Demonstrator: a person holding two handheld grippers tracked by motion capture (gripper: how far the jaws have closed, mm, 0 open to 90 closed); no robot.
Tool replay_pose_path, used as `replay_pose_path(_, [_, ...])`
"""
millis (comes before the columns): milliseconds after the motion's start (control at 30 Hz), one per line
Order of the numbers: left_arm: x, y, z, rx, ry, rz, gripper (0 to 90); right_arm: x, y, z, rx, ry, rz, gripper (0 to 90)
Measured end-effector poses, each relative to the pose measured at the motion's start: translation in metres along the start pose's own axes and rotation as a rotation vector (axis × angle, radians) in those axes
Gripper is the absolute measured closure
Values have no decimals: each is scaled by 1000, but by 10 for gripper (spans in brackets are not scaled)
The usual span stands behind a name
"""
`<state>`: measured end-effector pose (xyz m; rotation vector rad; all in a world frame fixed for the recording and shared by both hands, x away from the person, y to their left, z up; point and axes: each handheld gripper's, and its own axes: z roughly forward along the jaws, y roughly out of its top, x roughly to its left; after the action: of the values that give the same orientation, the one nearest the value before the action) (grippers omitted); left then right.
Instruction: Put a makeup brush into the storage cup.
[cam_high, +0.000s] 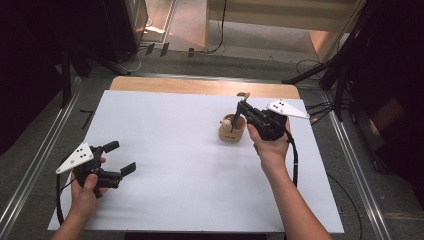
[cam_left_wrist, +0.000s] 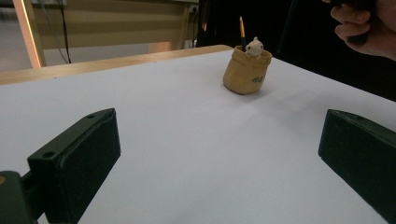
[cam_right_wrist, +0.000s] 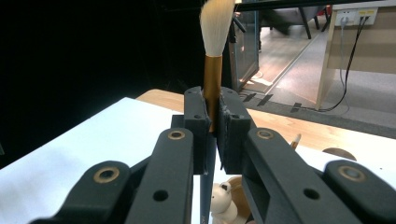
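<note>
One brush (cam_right_wrist: 213, 79) is clamped between the pads of the right tongs (cam_right_wrist: 212, 122) — bristles up, gold ferrule at the jaws, dark handle running down into the one tan holder (cam_high: 232, 131). That pot stands right of the middle of the white table (cam_high: 175, 165) and has a single small pale figure (cam_left_wrist: 254, 46) at its rim. The left tongs (cam_high: 118, 157) sit at the near left edge of the table, well apart from the pot — jaws wide, nothing between them. Two hands, two tongs, one brush, one pot.
</note>
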<state>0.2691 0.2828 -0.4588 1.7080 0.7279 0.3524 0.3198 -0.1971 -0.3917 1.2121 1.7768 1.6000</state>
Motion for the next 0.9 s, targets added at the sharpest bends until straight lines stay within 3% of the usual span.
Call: replay_pose_path(900, [-2,0,1,7,0,10,0,-20,4,12,0,-81,-7,848])
